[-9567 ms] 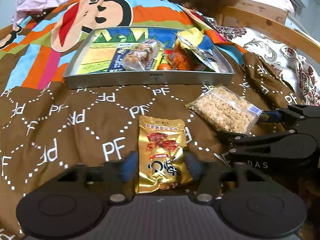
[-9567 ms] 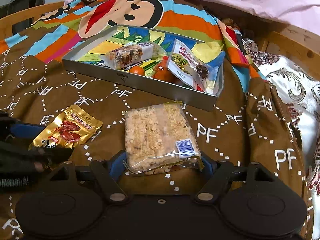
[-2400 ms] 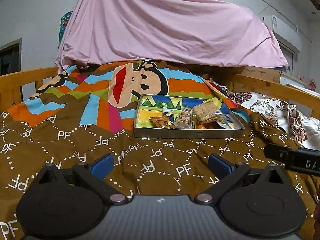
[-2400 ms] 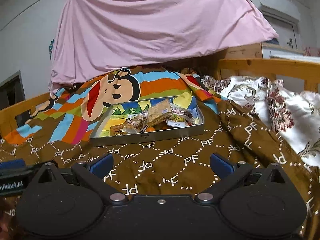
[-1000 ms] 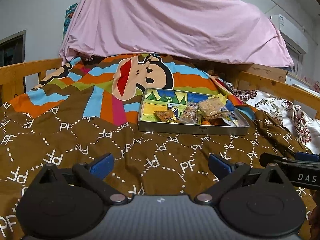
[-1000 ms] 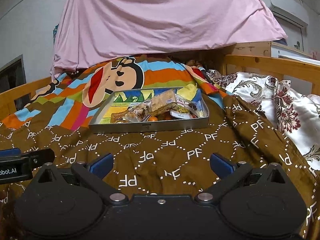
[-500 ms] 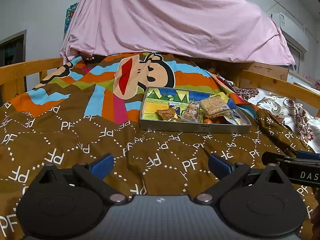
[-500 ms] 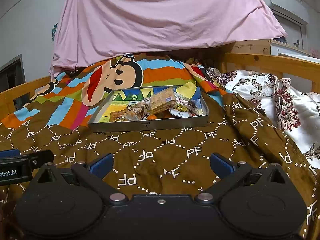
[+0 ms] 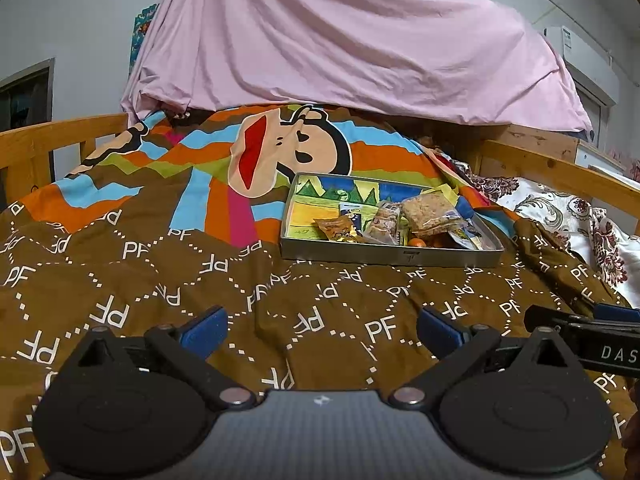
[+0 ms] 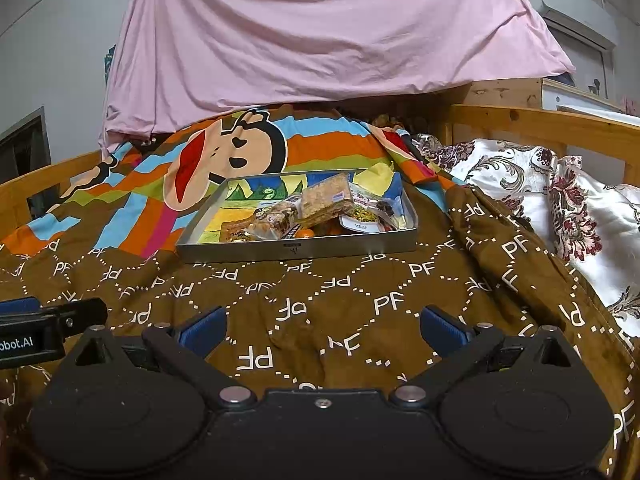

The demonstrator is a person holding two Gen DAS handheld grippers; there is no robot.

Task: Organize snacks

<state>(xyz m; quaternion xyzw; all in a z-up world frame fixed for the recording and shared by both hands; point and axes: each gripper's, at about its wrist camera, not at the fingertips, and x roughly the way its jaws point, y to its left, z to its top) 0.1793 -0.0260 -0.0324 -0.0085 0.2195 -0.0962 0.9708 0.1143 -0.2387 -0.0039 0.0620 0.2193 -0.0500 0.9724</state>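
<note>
A shallow metal tray [image 9: 390, 258] sits on the brown PF-patterned blanket and holds several snack packets: a gold packet [image 9: 335, 229], a clear puffed-rice pack [image 9: 430, 211] and others. It also shows in the right wrist view [image 10: 296, 249], with the rice pack [image 10: 326, 199] on top. My left gripper [image 9: 320, 330] is open and empty, well short of the tray. My right gripper [image 10: 322, 330] is open and empty, also short of the tray. Each gripper's side shows at the edge of the other's view.
The blanket [image 9: 168, 280] covers a bed with wooden rails [image 9: 44, 144] at left and right [image 10: 540, 124]. A pink sheet [image 9: 352, 40] hangs behind. A floral white quilt [image 10: 560, 196] lies to the right.
Both packets that lay on the blanket earlier now lie in the tray. Both grippers have pulled back and stand open and empty; over the last second they barely move.
</note>
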